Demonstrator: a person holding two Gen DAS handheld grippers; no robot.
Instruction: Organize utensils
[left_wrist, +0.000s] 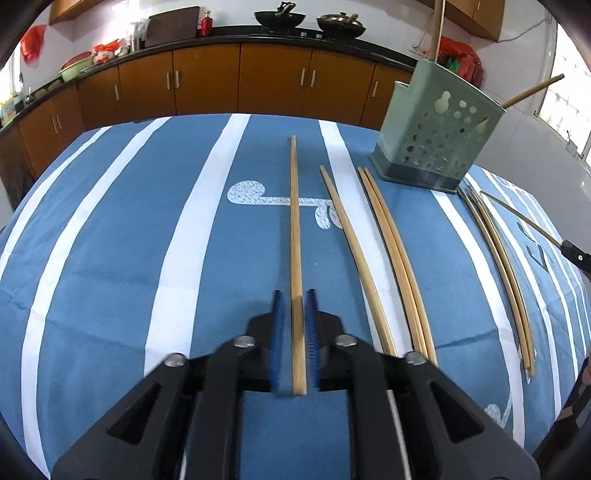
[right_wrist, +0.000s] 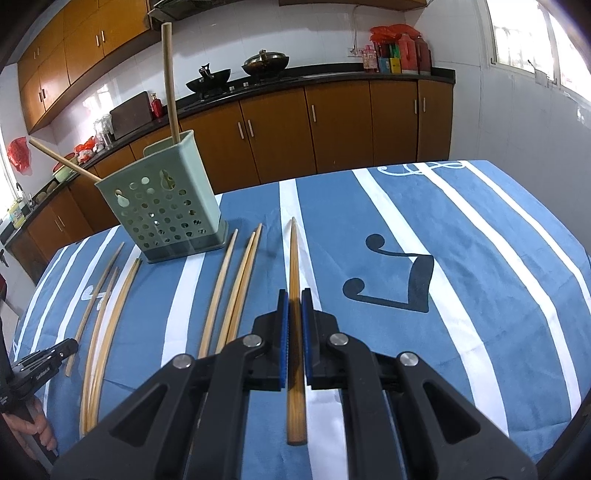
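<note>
Nearest the camera, the left hand-held gripper (left_wrist: 294, 295) straddles one chopstick (left_wrist: 294, 206) without quite clamping it, the right hand-held gripper (right_wrist: 294, 293) pinches another chopstick (right_wrist: 294, 258), and the green holder (right_wrist: 162, 206) stands on the blue-striped counter (right_wrist: 480, 240) beyond.

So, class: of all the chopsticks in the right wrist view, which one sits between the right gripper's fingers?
The lone chopstick furthest right on the tablecloth, flanked by the right gripper; the others lie left of it or stand in the green holder.
</note>
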